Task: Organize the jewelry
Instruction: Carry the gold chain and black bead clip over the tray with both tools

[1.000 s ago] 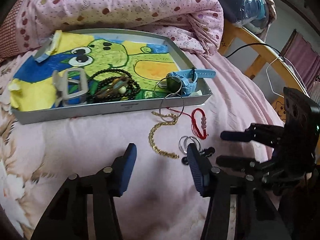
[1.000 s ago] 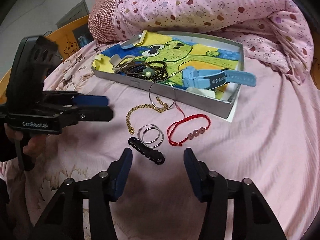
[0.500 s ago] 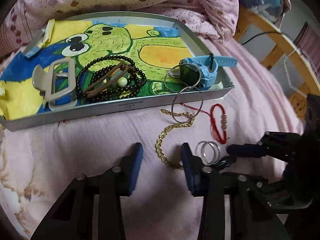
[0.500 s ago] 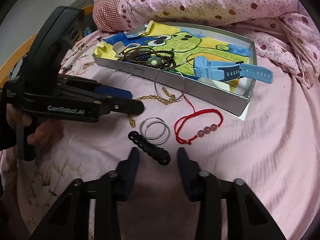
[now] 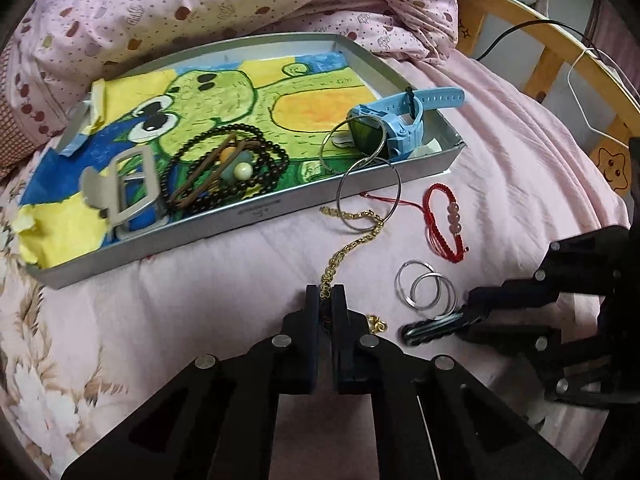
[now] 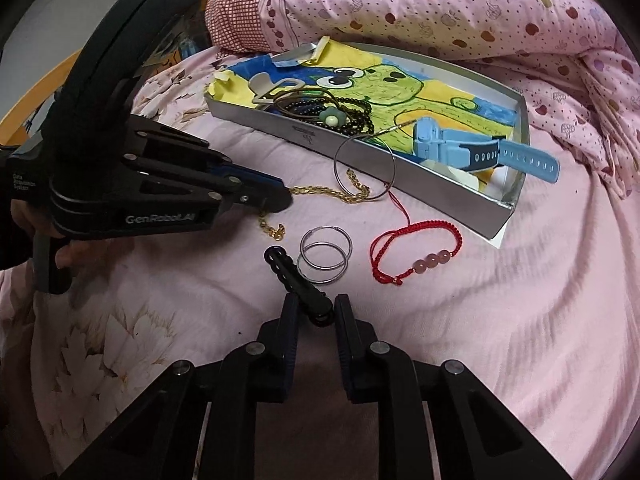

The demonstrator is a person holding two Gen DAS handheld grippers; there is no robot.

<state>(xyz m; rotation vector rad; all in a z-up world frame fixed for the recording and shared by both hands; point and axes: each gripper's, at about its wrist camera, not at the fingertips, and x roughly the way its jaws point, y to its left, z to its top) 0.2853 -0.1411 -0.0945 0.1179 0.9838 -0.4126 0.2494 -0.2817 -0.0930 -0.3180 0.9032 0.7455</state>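
Soft, even daylight leaves only faint shadows in the sheet's folds around the tray (image 5: 256, 212). Fisheye bending curves the tray's rim, and the corners go black. The quilt (image 6: 460, 8) behind the tray is slightly blurred.

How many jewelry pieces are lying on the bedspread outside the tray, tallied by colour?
Silver: 3 (two small hoops, one large ring)
Gold: 1 (gold chain)
Red: 1 (red cord bracelet)
Black: 1 (black beaded piece)
Total: 6
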